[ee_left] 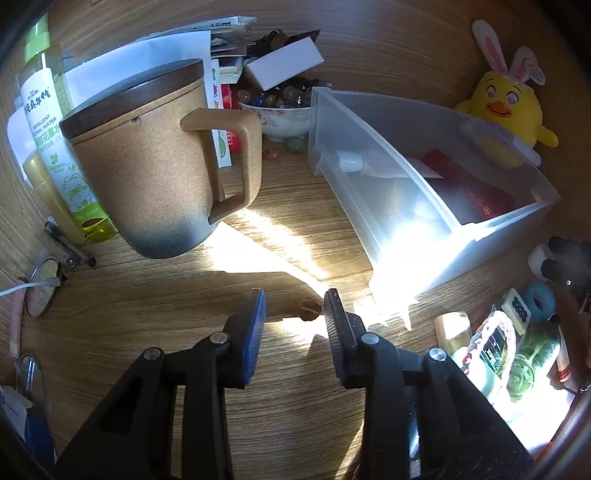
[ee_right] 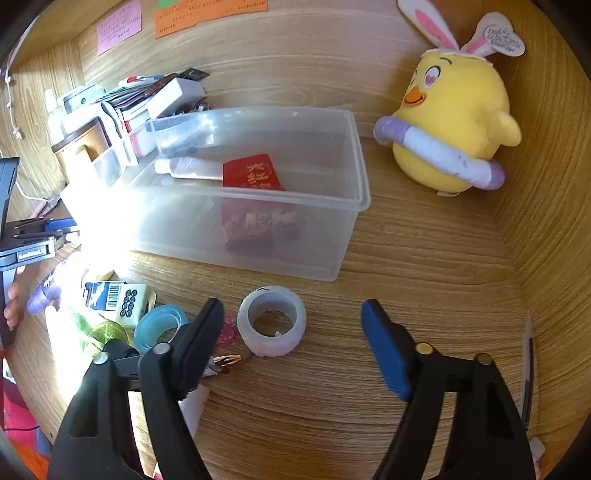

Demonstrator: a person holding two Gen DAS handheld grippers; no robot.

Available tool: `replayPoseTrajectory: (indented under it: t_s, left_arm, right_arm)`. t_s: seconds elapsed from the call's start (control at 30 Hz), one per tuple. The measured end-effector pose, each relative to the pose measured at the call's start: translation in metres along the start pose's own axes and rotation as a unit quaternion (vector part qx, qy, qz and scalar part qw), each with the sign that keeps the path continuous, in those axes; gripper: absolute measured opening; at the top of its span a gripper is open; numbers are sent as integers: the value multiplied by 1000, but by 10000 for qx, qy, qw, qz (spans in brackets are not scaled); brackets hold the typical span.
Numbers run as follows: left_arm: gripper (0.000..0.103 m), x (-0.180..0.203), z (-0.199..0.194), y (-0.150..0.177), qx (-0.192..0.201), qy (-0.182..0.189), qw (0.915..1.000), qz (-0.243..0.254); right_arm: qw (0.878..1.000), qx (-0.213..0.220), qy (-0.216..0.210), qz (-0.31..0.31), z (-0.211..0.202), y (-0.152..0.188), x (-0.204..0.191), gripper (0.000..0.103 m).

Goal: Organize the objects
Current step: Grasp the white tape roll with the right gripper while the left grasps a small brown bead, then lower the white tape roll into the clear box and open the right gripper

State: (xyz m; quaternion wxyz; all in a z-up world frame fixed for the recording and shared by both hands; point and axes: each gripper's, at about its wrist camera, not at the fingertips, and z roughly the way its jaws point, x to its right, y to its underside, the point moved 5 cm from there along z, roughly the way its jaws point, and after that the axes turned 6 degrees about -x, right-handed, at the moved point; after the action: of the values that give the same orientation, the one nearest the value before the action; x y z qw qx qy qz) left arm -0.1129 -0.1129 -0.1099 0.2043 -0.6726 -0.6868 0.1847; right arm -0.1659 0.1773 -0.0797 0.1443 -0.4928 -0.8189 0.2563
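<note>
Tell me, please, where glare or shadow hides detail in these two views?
Left wrist view: sunlight blows out the clear bin's near corner; the left gripper casts a shadow on the desk. Right wrist view: glare whitens the bin's left end; the white tape roll stays clear.

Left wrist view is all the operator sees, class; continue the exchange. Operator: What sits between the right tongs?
Observer: A white tape roll lies on the desk between the open right tongs, untouched.
Operator: The yellow chick is half hidden for me. What is around its middle?
Observer: A purple-and-white swim ring.
Operator: Anything on the back wall?
Observer: A pink sticky note and orange sticky notes are stuck there.
</note>
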Motion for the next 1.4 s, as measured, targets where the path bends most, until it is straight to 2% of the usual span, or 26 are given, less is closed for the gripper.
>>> replayPoseTrajectory:
  t_s: [0.17,0.27,0.33,0.57,0.83,1.13,1.4]
  left_arm:
    - [12,0,1,-1,33,0,10000,89]
    - [12,5,2,-2,42,-37,10000,77]
    - [12,5,1,-3,62,-15,10000,43]
    - [12,-4,-13,-5,291,-30,9994,-176]
    - [12,-3,-50,-16,771,-48,9966,-281]
    - [12,17,-91,-35,1302,72,9913,-166]
    - [12,39,-96,-47,1430,291,9893,-6]
  right_arm:
    - [9999,-106,-100,3,6,0,1,57]
    - [9998,-144,-154,-11,8,-1,0,47]
    - [9997,-150,-194,-14,8,-1,0,36]
    - [9998,17,-158,119,-1,-1,5,36]
    - [9988,470,-72,142,-37,-8,8,36]
    - [9938,1091,-76,195,-79,-32,12,36]
    - [9914,1279,-212,153,-79,-57,1,36]
